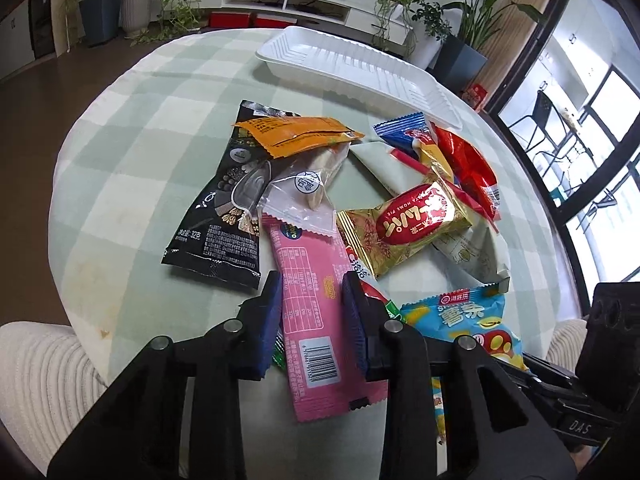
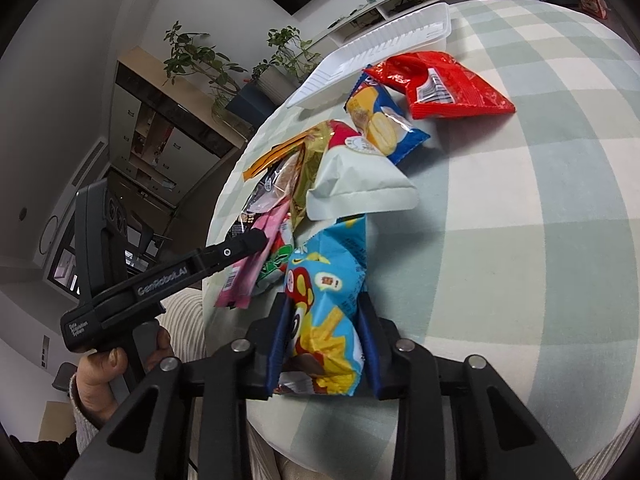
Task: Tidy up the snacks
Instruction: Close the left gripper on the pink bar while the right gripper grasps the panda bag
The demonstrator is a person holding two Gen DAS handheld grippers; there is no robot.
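Left wrist view: left tool [image 1: 310, 316] straddles one pink foil snack bar [image 1: 316, 316] at lower centre, while right tool [image 2: 324, 332] brackets one blue crisp packet [image 2: 326, 300]; contact unclear for both, beside one white plastic tray [image 1: 352, 64].

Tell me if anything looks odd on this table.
Yes. The snacks lie in an overlapping heap while the white tray behind them holds nothing. The pink packet, between the left tongs, sticks out over the table edge, as does the blue packet between the right tongs.
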